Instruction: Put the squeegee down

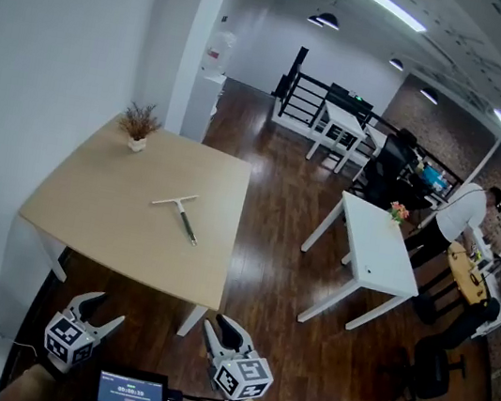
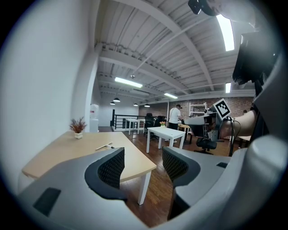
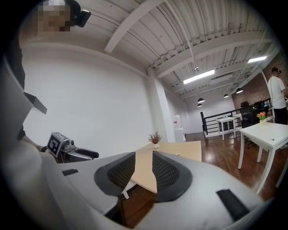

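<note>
The squeegee (image 1: 179, 210) lies flat on the light wooden table (image 1: 96, 216), its white blade toward the far side and its handle pointing at me. Neither gripper touches it. Both are held low, in front of the table's near edge, over the dark floor. My left gripper (image 1: 107, 307) is open and empty; in the left gripper view the left gripper (image 2: 143, 165) shows a wide gap, with the squeegee (image 2: 104, 145) far beyond it. My right gripper (image 1: 220, 325) is also empty, and the right gripper view shows the right gripper (image 3: 144, 168) with its pads a little apart.
A small potted plant (image 1: 139, 124) stands at the wooden table's far corner. To the right there is a white table (image 1: 375, 249), a black chair (image 1: 437, 364) and a person (image 1: 457, 215) farther back. A small screen (image 1: 132, 392) sits between my hands.
</note>
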Available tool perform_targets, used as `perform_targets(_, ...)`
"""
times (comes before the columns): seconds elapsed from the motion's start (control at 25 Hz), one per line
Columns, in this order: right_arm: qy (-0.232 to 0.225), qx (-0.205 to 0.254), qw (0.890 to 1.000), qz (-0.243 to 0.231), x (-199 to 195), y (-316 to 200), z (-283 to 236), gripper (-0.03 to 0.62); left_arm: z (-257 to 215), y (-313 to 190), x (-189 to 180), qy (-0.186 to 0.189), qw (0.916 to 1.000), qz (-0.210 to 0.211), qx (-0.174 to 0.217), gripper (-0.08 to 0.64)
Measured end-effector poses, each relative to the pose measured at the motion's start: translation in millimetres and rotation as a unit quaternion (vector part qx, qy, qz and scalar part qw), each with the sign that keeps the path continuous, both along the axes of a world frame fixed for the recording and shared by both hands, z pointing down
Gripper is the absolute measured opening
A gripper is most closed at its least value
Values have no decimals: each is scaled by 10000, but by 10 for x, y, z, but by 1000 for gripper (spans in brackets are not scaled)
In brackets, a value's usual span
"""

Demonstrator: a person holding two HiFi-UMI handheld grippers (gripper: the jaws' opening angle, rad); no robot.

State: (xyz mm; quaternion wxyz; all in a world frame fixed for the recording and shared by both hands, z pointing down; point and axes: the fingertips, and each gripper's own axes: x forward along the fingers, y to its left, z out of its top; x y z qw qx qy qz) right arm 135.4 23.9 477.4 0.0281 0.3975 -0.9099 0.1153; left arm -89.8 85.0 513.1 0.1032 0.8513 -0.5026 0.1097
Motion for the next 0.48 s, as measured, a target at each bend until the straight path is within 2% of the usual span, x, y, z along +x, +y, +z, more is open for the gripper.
perform_targets(0.48, 51, -49, 9999, 100, -221, 156, 33, 144, -24, 35, -159, 67, 9998, 199, 61, 270)
